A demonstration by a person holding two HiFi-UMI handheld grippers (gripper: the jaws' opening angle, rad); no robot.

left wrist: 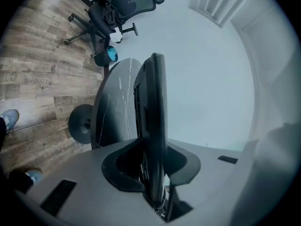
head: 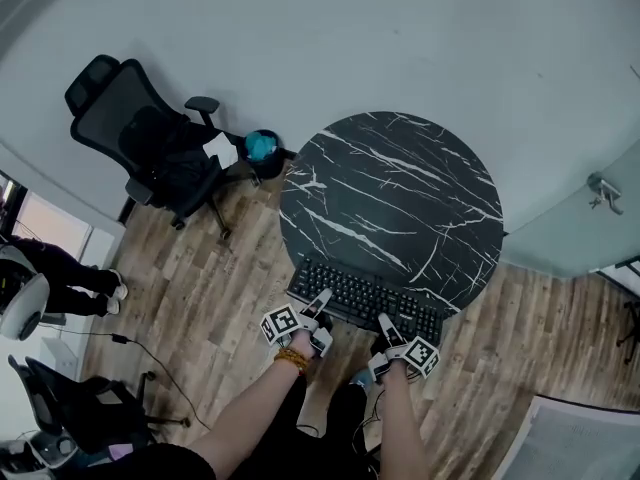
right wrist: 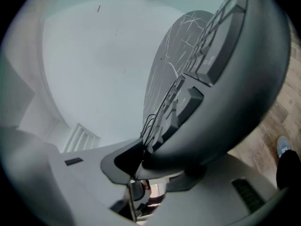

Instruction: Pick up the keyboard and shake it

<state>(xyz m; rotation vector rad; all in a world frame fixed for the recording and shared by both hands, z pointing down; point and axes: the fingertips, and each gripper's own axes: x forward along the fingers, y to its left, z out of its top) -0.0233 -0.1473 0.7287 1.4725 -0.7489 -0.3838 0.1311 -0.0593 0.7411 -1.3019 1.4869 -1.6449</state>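
Keyboard (head: pixel 365 296) has its near edge pinched by left tool (head: pixel 318 306) and right tool (head: pixel 386 328).

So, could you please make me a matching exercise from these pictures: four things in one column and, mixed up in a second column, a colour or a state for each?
Things:
1 keyboard
2 table top
3 office chair
4 small object beside the chair

Colours or states:
A turquoise
B dark with white veins
C has a white sheet on its seat
D clamped by the left gripper and the right gripper

Pairs: 1-D, 2-B, 3-C, 4-A.
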